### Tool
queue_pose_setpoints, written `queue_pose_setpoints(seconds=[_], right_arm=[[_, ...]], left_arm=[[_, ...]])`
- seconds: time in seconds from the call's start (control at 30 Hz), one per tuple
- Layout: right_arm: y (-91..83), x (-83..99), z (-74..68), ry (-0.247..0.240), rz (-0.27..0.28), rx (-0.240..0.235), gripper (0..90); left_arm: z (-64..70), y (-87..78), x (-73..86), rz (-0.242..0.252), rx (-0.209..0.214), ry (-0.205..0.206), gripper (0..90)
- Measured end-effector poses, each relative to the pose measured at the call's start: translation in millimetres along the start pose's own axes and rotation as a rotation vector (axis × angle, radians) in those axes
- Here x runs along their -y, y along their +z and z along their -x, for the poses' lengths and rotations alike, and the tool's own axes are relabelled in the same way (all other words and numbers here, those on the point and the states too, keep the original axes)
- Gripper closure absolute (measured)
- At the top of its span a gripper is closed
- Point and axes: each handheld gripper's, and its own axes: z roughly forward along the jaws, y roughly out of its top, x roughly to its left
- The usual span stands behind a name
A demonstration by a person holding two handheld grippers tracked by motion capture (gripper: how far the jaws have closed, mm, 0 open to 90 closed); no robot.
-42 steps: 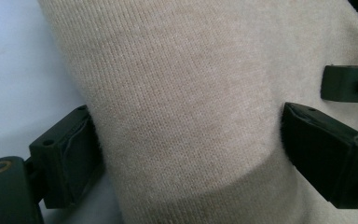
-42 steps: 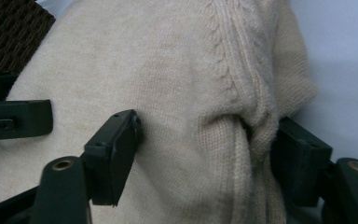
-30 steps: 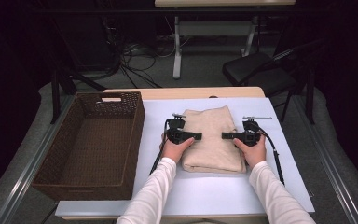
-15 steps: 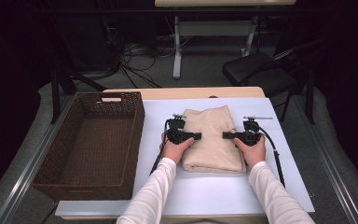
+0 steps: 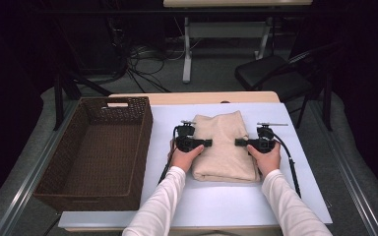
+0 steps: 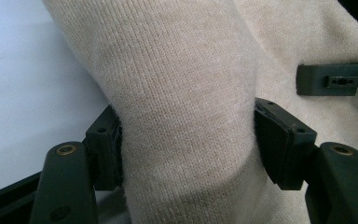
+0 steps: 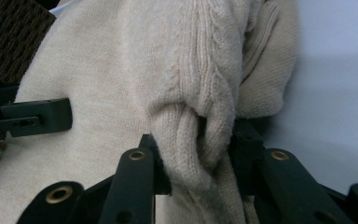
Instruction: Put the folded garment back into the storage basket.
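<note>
folded beige knit sweater (image 5: 225,146), flat on table

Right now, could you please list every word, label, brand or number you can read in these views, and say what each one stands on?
There are none to read. The beige sweater shows plain knit with no tag or print, the brown wicker basket carries no label, and the left gripper and right gripper, each clamped on a fold of the sweater, bear only screws and brass rivets, no markings.

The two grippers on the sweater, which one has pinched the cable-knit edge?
The right gripper: its jaws clamp the sweater's ribbed cable-knit fold, while the left gripper squeezes plain smooth knit.
</note>
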Motion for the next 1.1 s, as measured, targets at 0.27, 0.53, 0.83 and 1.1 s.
queue_pose_setpoints(seconds=[0.27,0.53,0.83,1.1], right_arm=[[-1.1,-2.1,1.5,0.019,-0.009,-0.019,69.8],[-2.4,-0.9,-3.8,0.004,0.008,0.003,70.3],[-4.5,-0.5,-9.4,-0.020,0.034,0.014,70.8],[-7.3,-1.6,-12.7,-0.010,0.047,0.013,70.8]], left_arm=[[0.2,-0.4,1.8,0.020,0.003,-0.010,37.0],[0.6,-2.1,2.2,0.031,0.009,-0.007,41.5],[4.5,-4.5,1.8,0.039,-0.006,0.008,49.6],[3.7,-6.1,0.9,0.045,0.004,-0.013,50.6]])
